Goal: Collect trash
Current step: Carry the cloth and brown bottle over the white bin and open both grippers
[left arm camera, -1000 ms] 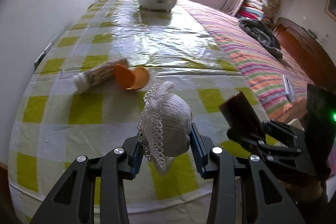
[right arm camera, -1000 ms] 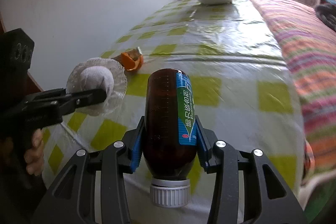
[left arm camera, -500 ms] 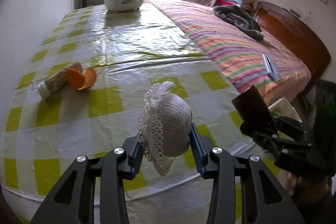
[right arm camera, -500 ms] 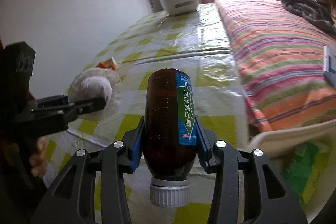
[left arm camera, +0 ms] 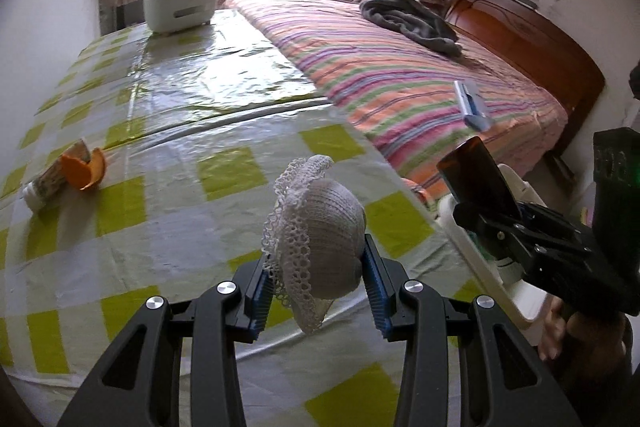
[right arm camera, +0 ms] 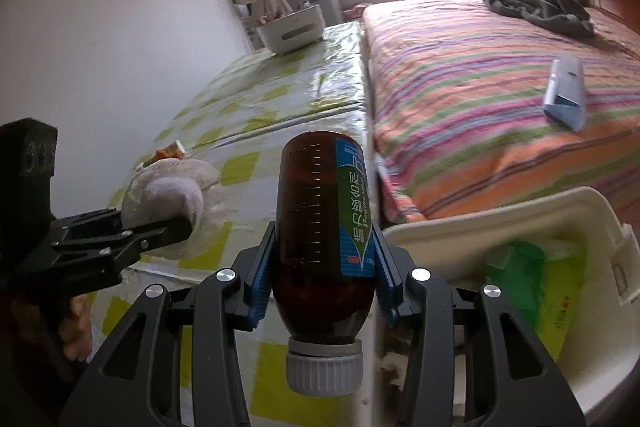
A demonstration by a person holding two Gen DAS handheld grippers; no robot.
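Your left gripper (left arm camera: 318, 285) clamps a ribbed white foam fruit net (left arm camera: 320, 247) with a lacy rim above the glossy checked tablecloth (left arm camera: 168, 219). Your right gripper (right arm camera: 322, 281) grips a smooth brown plastic bottle (right arm camera: 316, 227), grey ridged cap toward you, beside the white bin (right arm camera: 480, 227). Farther off lie orange peel (left arm camera: 84, 173) and a paper-labelled tube (left arm camera: 48, 183).

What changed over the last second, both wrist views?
Both grippers swung sideways off the checked table toward the bed side; the white bin beside the table has come into the right wrist view. Nothing grabbed or released. Unchanged: left gripper clamps the white lace-trimmed ball, right gripper the brown bottle; orange peel and tube lie on the table.
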